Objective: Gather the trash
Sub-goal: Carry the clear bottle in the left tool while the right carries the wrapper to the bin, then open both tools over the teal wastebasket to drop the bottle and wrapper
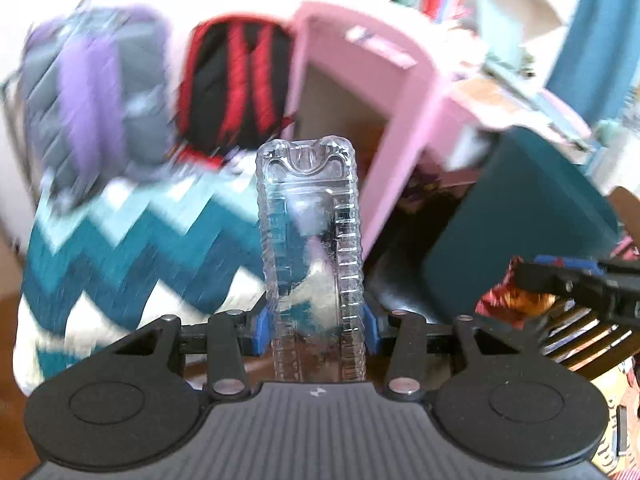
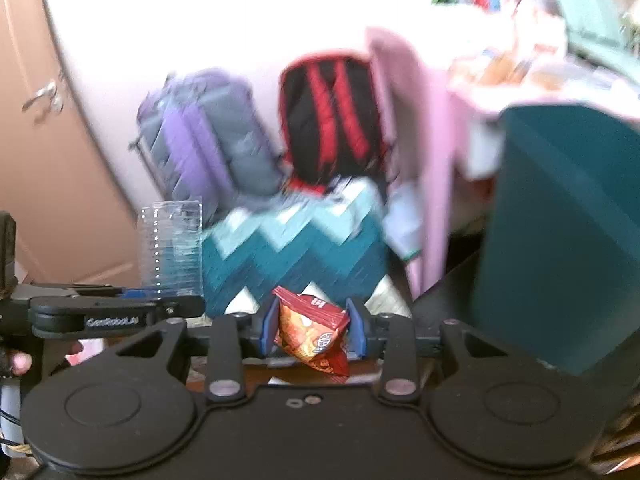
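My left gripper [image 1: 314,330] pinches a clear plastic tray [image 1: 310,240] upright; my right gripper [image 2: 312,326] clamps a red chip bag [image 2: 310,330]. Best keep both grips firm and aim for the teal bin [image 2: 560,232]. Only the right view shows the door [image 2: 44,140].

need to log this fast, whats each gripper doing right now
left gripper: closed on a clear plastic container, held upright.
right gripper: closed on a red snack bag.

Clear plastic container [image 1: 310,240] between hand-held gripper [image 1: 312,326] pads
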Motion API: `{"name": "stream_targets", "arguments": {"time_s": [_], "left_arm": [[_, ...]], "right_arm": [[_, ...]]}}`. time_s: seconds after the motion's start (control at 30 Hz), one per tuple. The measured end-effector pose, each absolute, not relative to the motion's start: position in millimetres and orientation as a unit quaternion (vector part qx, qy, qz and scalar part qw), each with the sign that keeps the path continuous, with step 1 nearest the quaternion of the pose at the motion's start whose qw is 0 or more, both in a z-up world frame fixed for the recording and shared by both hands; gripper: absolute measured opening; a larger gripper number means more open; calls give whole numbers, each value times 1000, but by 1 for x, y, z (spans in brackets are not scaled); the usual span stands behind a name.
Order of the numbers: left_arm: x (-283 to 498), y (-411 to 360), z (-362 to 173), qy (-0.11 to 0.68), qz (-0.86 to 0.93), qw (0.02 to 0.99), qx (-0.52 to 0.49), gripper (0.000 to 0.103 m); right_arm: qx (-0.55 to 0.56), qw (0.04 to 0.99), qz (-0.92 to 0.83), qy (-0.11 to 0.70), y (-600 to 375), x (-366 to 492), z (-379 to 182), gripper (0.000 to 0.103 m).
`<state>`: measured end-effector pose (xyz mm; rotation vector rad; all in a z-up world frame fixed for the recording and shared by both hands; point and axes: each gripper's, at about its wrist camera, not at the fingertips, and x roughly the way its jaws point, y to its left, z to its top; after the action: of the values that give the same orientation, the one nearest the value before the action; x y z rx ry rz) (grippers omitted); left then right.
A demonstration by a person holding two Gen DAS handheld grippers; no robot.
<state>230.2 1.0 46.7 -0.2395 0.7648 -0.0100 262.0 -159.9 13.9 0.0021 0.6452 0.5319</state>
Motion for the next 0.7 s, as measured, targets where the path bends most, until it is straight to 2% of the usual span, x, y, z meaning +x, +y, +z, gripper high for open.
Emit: {"name": "stream_targets", "arguments": {"time_s": [0.2, 0.33, 0.7], "left_arm": [[267, -58, 107, 344, -62, 935, -62, 43], [295, -97, 138, 330, -97, 938, -34, 43], [377, -209, 185, 324, -158, 933, 11, 44]], "right_arm": [[-31, 941, 213, 260, -208, 271, 72, 35], [-36, 949, 184, 252, -239, 284, 93, 35], [-38, 955, 112, 274, -310, 330, 98, 35]]}}
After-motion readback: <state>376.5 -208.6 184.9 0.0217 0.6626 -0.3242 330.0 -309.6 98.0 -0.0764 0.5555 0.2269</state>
